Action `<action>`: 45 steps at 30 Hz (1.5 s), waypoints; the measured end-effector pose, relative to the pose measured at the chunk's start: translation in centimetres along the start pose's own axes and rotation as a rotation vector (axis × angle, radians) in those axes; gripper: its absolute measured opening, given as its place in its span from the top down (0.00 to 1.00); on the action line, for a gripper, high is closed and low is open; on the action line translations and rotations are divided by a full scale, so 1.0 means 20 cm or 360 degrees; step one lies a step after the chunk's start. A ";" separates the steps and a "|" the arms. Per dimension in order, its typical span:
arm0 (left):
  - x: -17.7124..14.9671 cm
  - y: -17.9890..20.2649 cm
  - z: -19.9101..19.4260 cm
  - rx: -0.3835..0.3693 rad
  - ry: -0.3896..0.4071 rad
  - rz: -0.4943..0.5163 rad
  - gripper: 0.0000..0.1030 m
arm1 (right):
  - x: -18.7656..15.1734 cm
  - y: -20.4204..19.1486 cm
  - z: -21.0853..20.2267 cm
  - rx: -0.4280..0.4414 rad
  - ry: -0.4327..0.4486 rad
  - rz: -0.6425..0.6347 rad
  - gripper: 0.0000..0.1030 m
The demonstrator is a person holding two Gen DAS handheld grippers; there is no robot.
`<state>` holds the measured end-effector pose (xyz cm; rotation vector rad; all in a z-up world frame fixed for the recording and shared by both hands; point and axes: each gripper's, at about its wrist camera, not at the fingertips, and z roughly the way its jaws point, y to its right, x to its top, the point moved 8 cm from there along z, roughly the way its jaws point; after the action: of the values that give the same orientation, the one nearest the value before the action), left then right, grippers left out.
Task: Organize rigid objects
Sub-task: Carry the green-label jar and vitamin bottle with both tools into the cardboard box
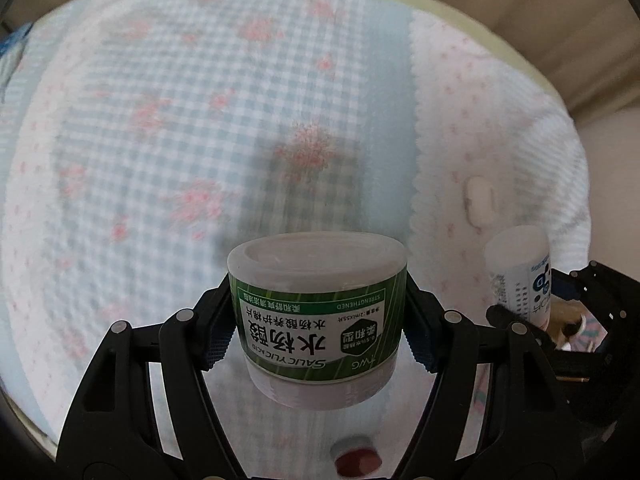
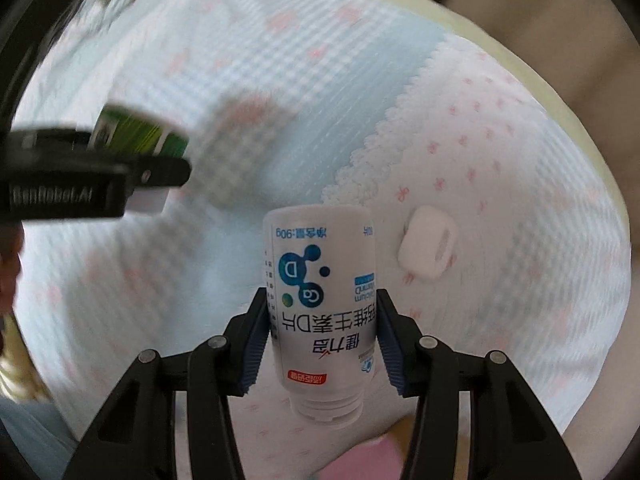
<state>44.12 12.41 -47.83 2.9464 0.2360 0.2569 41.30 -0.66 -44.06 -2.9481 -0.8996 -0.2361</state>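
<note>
A round jar with a green salicylic-acid label (image 1: pixel 320 316) hung upside down in the left gripper (image 1: pixel 320 336), whose blue pads were clamped on its sides, above the checked floral cloth (image 1: pixel 160 120) covering the bed. The jar looked stiff, light and smooth-walled, so a grip across the label band seemed safest. To the right, a white calcium and vitamin D bottle (image 2: pixel 320 308) was pinched mid-body by the right gripper (image 2: pixel 320 348), neck pointing toward the camera; its slick plastic might slip if squeezed lightly. A small white case (image 2: pixel 428 244) lay on the white dotted cloth (image 2: pixel 500 160) just right of the bottle.
</note>
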 end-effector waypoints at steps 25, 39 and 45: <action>-0.68 0.36 -0.95 -0.0198 0.0144 0.0371 0.34 | -0.87 -0.14 -0.95 0.0098 0.0288 0.0933 0.55; -0.93 1.15 -0.80 -0.0269 0.0112 0.0365 0.34 | -1.44 0.51 -1.08 0.0067 0.0287 0.1087 0.55; -0.97 1.49 -0.60 -0.0238 0.0083 0.0409 0.34 | -1.63 0.82 -0.97 0.0111 0.0235 0.1245 0.55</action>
<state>27.31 -17.96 -33.68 2.8191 -0.1509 0.3686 21.24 -33.99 -30.26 -2.8959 0.2775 -0.3517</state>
